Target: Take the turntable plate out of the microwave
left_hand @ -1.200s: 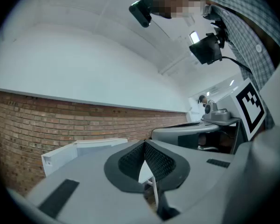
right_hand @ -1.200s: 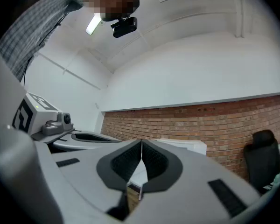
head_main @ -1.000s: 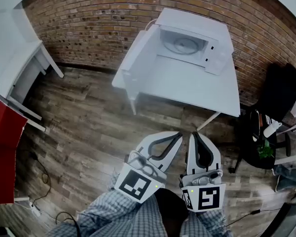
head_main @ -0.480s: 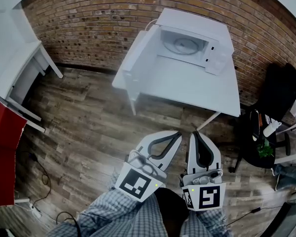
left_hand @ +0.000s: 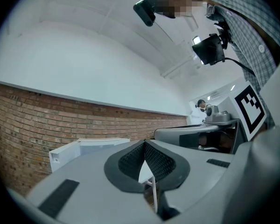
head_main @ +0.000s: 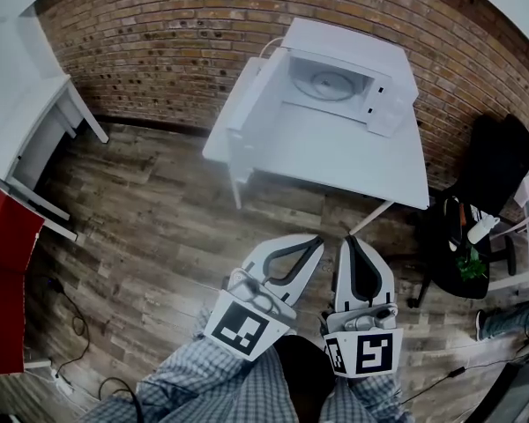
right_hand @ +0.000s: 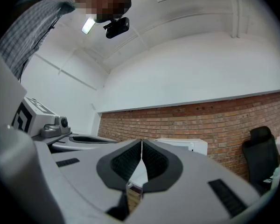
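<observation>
Brick wall (head_main: 176,42) across the top of your head view, plank floor (head_main: 150,236) running from it down to your feet. Against that wall stands the white surface (head_main: 353,157), and you're well back from it, with a wide strip of floor in between.

On the far end of the surface sits the white microwave (head_main: 353,42). Its door (head_main: 245,100) is swung out to the left and the cavity faces you. To the right of the surface there's a black chair (head_main: 498,161), and at the left edge a red cabinet (head_main: 4,271) below a white desk (head_main: 26,122).

Now your tools. The left gripper (head_main: 316,241) and the right gripper (head_main: 349,241) are side by side low in the head view. They're close together and both point towards the surface, with your checked sleeves (head_main: 203,386) behind them.

Left gripper view: the ribbed pads (left_hand: 130,162) meet at the tips. The jaws are closed with nothing between them, and a sliver of the white surface shows through the gap lower down. Right gripper view: the same story, pads (right_hand: 126,162) pressed together at the tips and nothing held. Neither gripper is near the microwave.

And the one you're after: the turntable plate (head_main: 326,84), a pale round disc, lies flat on the floor of the microwave cavity, inside the oven, well apart from both grippers.
</observation>
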Tool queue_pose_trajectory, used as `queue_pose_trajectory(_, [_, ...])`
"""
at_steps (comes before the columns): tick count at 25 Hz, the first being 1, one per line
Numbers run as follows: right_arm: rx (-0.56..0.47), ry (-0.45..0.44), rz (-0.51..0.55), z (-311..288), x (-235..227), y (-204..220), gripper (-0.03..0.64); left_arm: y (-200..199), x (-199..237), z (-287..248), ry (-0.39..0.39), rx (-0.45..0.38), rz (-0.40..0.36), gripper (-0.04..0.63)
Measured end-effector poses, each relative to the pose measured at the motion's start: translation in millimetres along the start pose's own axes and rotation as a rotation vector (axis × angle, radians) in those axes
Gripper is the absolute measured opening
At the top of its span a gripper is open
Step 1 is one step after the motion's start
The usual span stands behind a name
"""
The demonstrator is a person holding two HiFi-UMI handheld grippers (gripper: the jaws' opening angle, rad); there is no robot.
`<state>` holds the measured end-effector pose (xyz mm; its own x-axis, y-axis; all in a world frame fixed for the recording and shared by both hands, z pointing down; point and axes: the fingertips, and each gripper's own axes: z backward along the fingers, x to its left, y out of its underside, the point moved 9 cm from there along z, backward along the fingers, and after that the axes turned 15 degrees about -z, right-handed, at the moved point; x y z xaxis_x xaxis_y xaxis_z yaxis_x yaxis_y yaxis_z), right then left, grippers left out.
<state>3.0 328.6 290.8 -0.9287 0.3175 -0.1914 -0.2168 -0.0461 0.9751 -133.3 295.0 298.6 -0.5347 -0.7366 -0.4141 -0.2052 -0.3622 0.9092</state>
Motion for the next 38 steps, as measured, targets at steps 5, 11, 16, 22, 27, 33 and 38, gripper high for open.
queue_pose_trajectory(5, [-0.014,0.035,-0.011,0.9,12.7,6.4,0.021,6.4,10.1,16.5,0.004,0.006,-0.006,0.009])
queue_pose_trajectory(11, [-0.025,0.074,0.004,5.0,20.8,9.1,0.021,12.0,21.0,29.9,-0.008,-0.010,-0.009,0.009])
queue_pose_trajectory(16, [-0.026,0.118,-0.034,1.1,6.4,11.8,0.021,19.4,28.0,20.1,-0.005,-0.008,0.009,0.009])
queue_pose_trajectory(22, [-0.011,0.137,-0.052,-19.8,-22.4,21.8,0.021,34.1,38.9,-9.0,0.012,0.009,-0.002,0.009])
queue_pose_trajectory(27, [-0.002,0.121,-0.053,-57.1,-66.8,22.5,0.021,49.5,49.5,-61.1,0.007,0.024,0.014,0.009])
queue_pose_trajectory(33, [0.021,0.063,-0.046,-117.0,-127.7,18.8,0.021,64.9,73.0,-135.6,-0.003,0.051,0.016,0.009])
queue_pose_trajectory(38, [0.037,0.019,-0.090,-165.5,-179.8,13.1,0.021,72.5,92.4,-192.5,-0.037,0.075,0.010,0.009])
